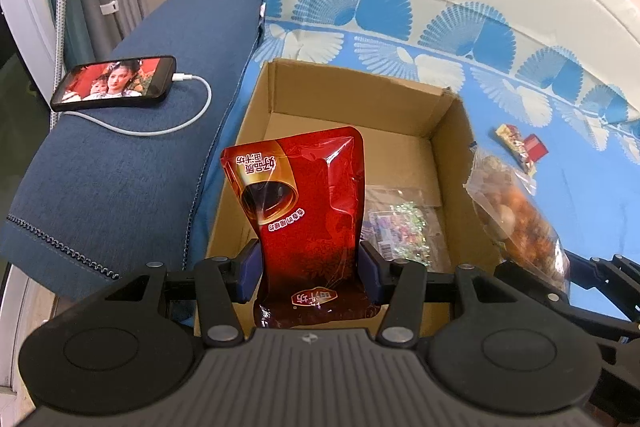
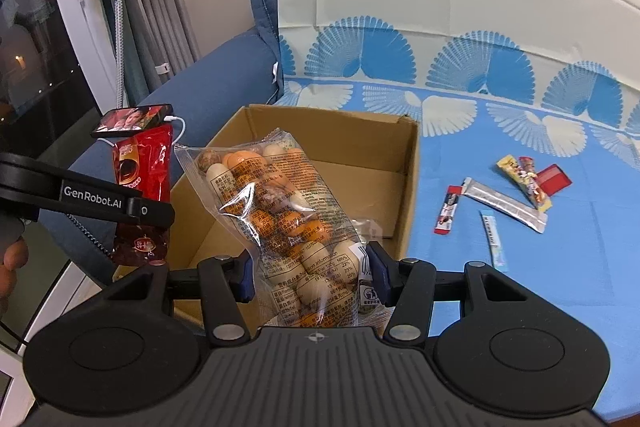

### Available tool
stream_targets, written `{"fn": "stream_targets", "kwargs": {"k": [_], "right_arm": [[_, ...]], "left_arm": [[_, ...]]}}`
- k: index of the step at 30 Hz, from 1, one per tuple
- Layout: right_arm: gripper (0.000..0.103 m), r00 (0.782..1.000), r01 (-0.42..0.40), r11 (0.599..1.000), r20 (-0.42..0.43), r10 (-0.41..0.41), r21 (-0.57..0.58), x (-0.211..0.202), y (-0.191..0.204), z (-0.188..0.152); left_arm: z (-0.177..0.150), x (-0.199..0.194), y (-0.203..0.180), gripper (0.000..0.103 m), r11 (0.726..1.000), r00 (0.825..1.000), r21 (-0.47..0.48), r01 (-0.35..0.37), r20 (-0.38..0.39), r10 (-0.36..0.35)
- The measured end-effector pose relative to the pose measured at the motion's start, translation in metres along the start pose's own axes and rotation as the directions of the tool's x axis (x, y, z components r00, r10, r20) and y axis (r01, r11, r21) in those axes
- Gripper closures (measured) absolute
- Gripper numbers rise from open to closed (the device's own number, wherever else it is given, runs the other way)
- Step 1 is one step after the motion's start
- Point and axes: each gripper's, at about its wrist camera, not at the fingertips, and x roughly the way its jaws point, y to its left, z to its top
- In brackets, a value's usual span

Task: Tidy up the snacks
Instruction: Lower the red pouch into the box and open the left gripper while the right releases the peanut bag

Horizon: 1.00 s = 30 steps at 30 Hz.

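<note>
We hold a red pouch [image 1: 308, 211] in our left gripper [image 1: 310, 273], pads clamped on it, above the cardboard box [image 1: 452, 155]. Our right gripper [image 2: 314, 275] clamps a clear bag of round snacks [image 2: 280, 211] over the box's near edge. Loose sticks [image 2: 504, 205] lie on the blue sheet [image 2: 520, 287] right of the box.

Phone [image 1: 114, 83] with white charging cable [image 1: 176, 115] on blue sofa arm [image 1: 132, 163].

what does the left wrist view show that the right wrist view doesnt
Only the left wrist view: a small clear packet of colourful sweets lying inside the cardboard box.
Only the right wrist view: the silver sachet, red stick and pale blue stick on the blue sheet.
Both: the box, the phone, the red pouch and the clear snack bag.
</note>
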Motion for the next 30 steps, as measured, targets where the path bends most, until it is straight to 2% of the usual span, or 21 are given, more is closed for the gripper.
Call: {"fn": "stream_targets", "kwargs": {"k": [17, 27, 28, 30], "right_arm": [[0.047, 0.996, -0.009, 0.998, -0.087, 0.014, 0.057, 0.077, -0.022, 0.021], [0.047, 0.994, 0.008, 0.998, -0.111, 0.0, 0.068, 0.106, -0.029, 0.027], [0.047, 0.993, 0.008, 0.998, -0.115, 0.0, 0.067, 0.108, -0.03, 0.027], [0.046, 0.992, 0.01, 0.997, -0.125, -0.001, 0.073, 0.114, -0.031, 0.028]], "left_arm": [[0.029, 0.084, -0.001, 0.047, 0.999, 0.994, 0.025, -0.034, -0.103, 0.037], [0.034, 0.11, -0.004, 0.045, 0.997, 0.991, 0.052, -0.058, -0.12, 0.063], [0.034, 0.112, -0.005, 0.043, 0.997, 0.99, 0.057, -0.06, -0.123, 0.067], [0.036, 0.116, -0.006, 0.028, 0.996, 0.989, 0.068, -0.062, -0.13, 0.071]]}}
